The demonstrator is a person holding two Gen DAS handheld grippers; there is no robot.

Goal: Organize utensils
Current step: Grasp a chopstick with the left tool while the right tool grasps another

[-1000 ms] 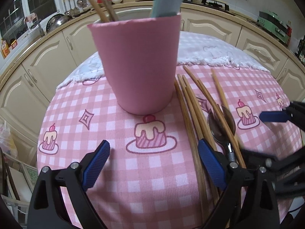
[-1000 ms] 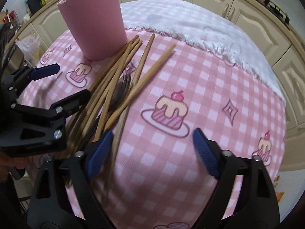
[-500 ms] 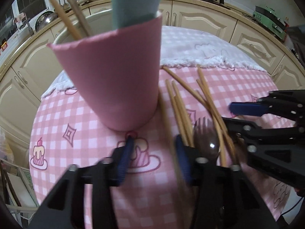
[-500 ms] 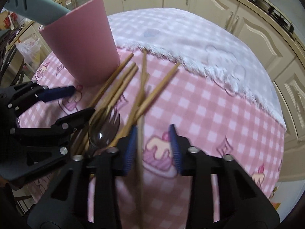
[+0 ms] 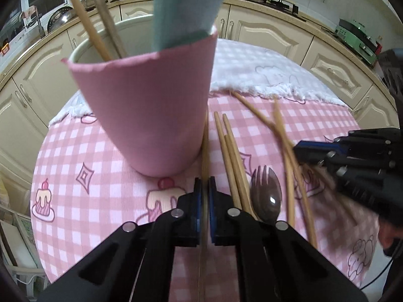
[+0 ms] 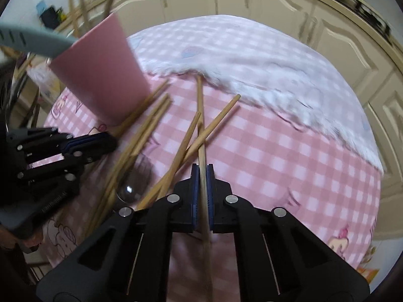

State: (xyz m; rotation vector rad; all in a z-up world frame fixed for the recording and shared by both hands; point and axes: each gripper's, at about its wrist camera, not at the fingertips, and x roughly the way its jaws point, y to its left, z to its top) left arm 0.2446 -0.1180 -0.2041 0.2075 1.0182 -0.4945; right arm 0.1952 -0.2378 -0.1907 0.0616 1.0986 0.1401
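A pink cup (image 5: 148, 110) stands on the pink checked tablecloth (image 5: 95, 201) and holds a teal utensil handle (image 5: 186, 7) and wooden chopsticks (image 5: 88, 25). My left gripper (image 5: 204, 191) is shut on one wooden chopstick (image 5: 205, 148) that runs up beside the cup's right side. Loose chopsticks (image 5: 231, 156) and a dark spork (image 5: 267, 193) lie to its right. My right gripper (image 6: 202, 176) is shut on another chopstick (image 6: 200, 123) that lies across the loose chopsticks (image 6: 181, 148). The cup also shows in the right wrist view (image 6: 100, 78).
A white fringed cloth (image 6: 252, 58) covers the table's far half. Cream kitchen cabinets (image 5: 272, 30) curve round behind the table. The left gripper's body (image 6: 45, 156) shows at the left of the right wrist view, the right gripper's body (image 5: 357, 161) at the right of the left wrist view.
Both grippers were open one second ago and have closed, each on a chopstick. The left gripper has come closer to the cup. The right gripper has moved toward the chopstick pile.
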